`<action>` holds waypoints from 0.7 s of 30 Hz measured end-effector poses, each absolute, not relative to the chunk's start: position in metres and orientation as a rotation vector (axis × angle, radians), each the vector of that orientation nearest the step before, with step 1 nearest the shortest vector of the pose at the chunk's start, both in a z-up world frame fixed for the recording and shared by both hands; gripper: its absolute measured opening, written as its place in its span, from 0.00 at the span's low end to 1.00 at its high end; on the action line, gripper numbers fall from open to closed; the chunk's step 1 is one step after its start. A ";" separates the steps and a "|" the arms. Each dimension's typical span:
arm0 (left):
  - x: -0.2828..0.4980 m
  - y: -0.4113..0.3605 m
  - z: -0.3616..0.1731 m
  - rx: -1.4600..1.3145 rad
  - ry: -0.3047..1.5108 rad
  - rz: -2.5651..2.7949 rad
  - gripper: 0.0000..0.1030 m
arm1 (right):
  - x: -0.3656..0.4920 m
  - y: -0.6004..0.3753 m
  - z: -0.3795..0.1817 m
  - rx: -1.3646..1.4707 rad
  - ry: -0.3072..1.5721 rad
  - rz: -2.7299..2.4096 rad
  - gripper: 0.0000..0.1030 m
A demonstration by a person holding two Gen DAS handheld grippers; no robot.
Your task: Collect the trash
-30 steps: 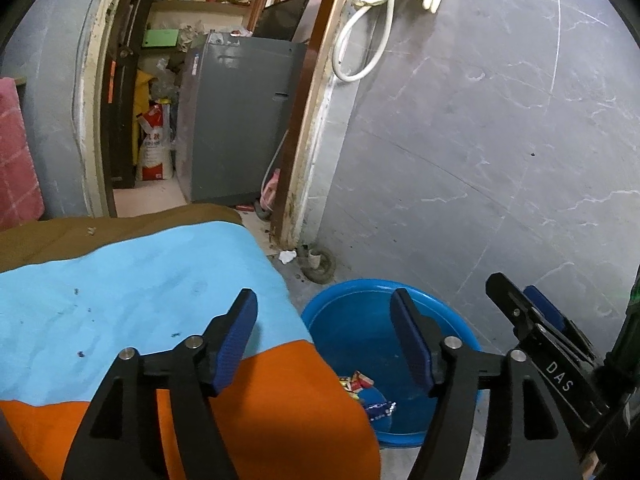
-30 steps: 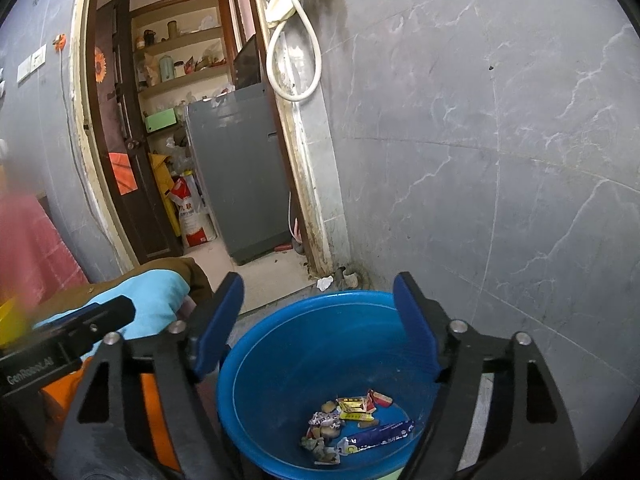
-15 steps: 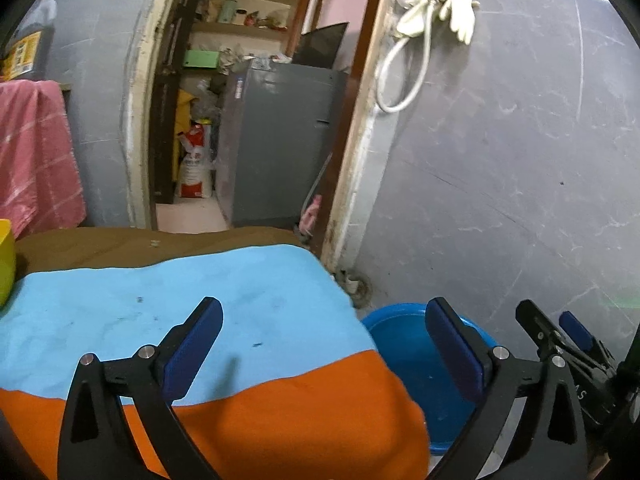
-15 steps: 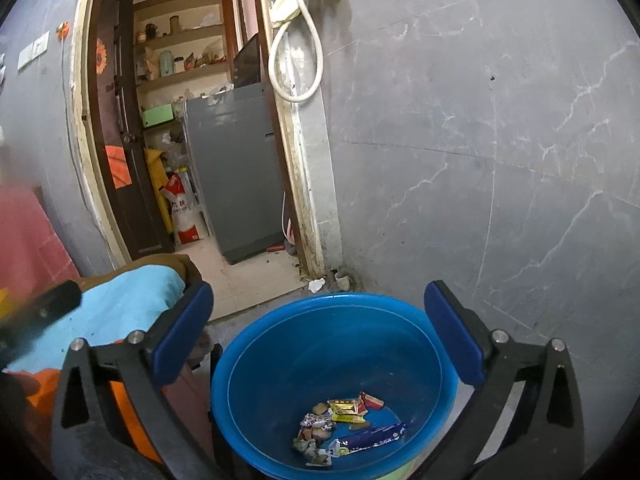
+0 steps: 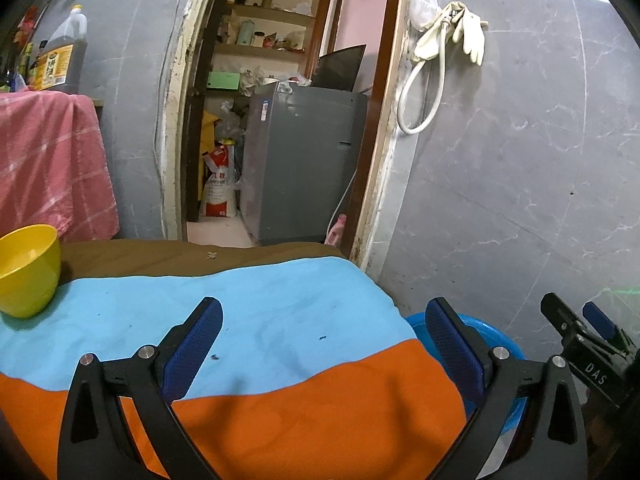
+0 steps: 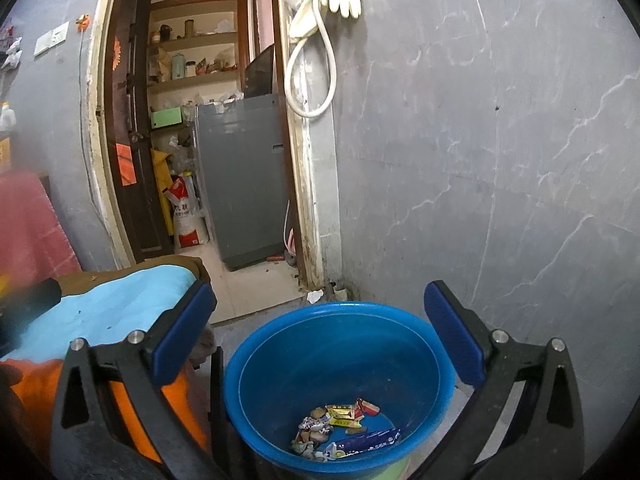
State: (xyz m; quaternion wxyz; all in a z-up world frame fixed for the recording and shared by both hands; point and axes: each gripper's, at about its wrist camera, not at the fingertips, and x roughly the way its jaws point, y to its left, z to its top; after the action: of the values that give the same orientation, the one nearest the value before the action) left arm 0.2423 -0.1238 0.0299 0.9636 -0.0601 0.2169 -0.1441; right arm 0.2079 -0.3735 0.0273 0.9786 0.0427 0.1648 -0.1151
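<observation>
Grey tiled wall behind; your left gripper [image 5: 322,344] and right gripper [image 6: 320,330] both gape empty; "DAS" printed on right gripper; wrappers [image 6: 344,428] in blue basin [image 6: 280,360].

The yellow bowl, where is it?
The yellow bowl is at the far left of the left wrist view, sitting on the blue cloth, below the pink towel.

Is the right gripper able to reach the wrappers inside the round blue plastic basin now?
Probably yes: the right gripper is open above the uncovered round blue plastic basin, with nothing over the wrappers.
</observation>
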 end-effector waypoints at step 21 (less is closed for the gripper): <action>0.160 -0.073 0.050 -0.098 0.326 -0.210 0.98 | 0.127 -0.321 0.054 0.036 0.168 -0.155 1.00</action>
State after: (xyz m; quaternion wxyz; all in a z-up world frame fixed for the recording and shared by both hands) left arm 0.1601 -0.0729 0.0501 0.9801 -0.0486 0.1620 -0.1041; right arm 0.1267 -0.3213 0.0542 0.9933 0.0180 0.0837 -0.0775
